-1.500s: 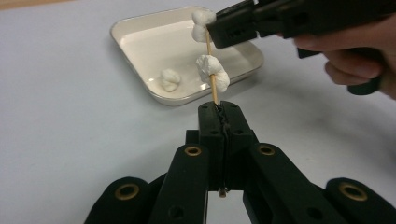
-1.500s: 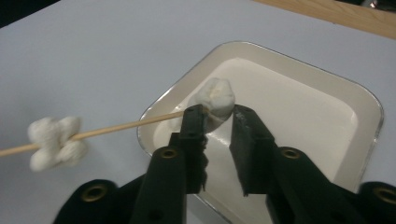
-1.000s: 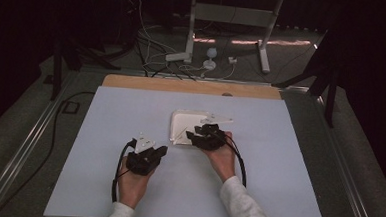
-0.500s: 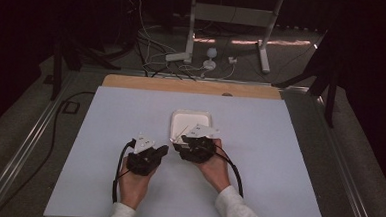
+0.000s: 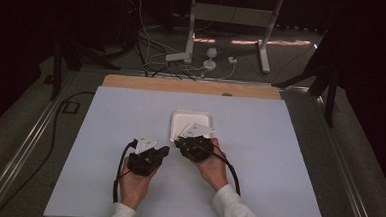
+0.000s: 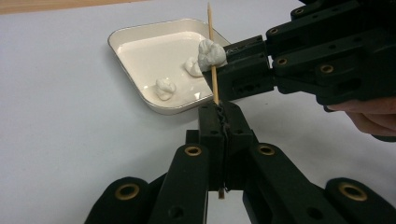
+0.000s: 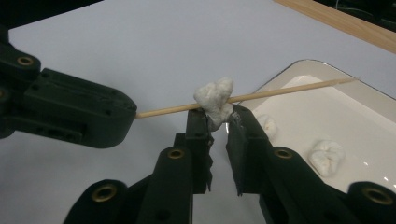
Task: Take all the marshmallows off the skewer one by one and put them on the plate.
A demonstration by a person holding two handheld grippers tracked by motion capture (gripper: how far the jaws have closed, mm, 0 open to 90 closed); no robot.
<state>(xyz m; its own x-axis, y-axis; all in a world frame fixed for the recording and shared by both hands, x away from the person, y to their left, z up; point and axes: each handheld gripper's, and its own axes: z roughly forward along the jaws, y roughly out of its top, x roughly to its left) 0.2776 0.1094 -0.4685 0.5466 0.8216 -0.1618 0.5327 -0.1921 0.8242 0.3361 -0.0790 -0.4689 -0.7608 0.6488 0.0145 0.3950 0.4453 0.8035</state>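
- the left gripper (image 6: 219, 112) has its jaws pressed tight together on the lower end of a thin wooden skewer (image 6: 212, 56), which stands up out of the jaw tips with its pointed end clear above.
- part way up that skewer sits a white marshmallow (image 6: 211, 53), threaded on the stick.
- the right gripper (image 7: 218, 119) comes in from the side of the left gripper view; in its own view its jaws stand a little apart, with the marshmallow (image 7: 214, 100) between their tips and touching them.
- in the right gripper view the skewer (image 7: 280, 91) runs across just above the jaw tips, from the left gripper's black jaws out over the tray.
- just beyond both grippers lies a shallow white tray (image 6: 135, 35) with rounded corners; two more marshmallows (image 6: 165, 87) rest on its floor, apart from each other.
- in the high view the left gripper (image 5: 165, 150) and right gripper (image 5: 177, 143) meet tip to tip just in front of the tray (image 5: 190, 119), each held in a hand, white sleeves at the wrists.
- everything rests on a pale table top (image 5: 288, 158), with a wooden strip (image 5: 192, 86) along its far edge.
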